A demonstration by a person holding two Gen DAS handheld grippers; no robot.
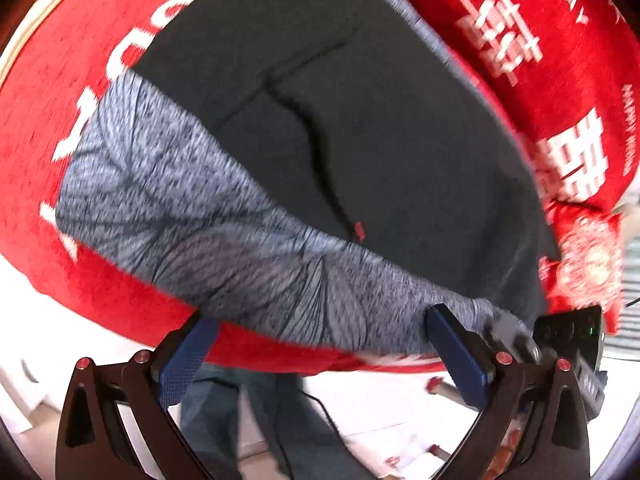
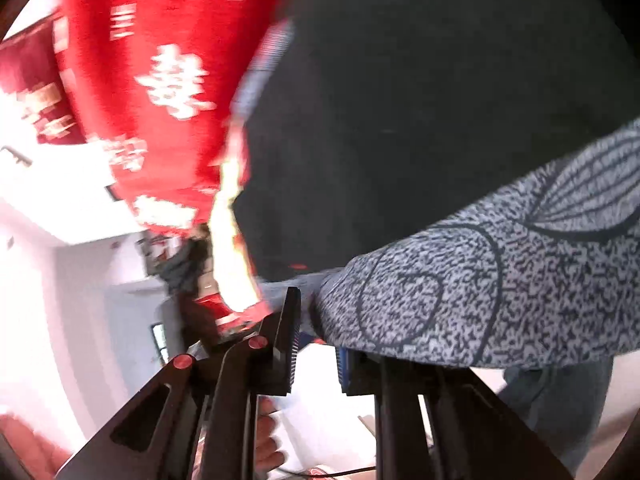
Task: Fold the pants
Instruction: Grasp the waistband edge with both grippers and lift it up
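Black pants (image 1: 360, 128) lie on a red cloth (image 1: 60, 92) with white characters. Their grey patterned waistband (image 1: 192, 216) runs along the near edge. My left gripper (image 1: 319, 316) is open, its blue-padded fingers (image 1: 184, 360) spread wide on either side of a stretch of waistband without pressing it. In the right wrist view the black pants (image 2: 420, 100) fill the upper right, and the waistband (image 2: 500, 280) drapes over the right finger. My right gripper (image 2: 318, 328) is shut on the waistband's corner. That gripper's body (image 1: 568, 332) shows at the waistband's right end.
The red cloth (image 2: 160, 60) ends close in front of both grippers. Below that edge are a person's jeans-clad legs (image 1: 240, 420), a black cable (image 1: 320, 408) and white floor. A red and white ornamented piece (image 1: 588, 264) sits at the cloth's right end. A hand (image 2: 268, 440) holds the right gripper.
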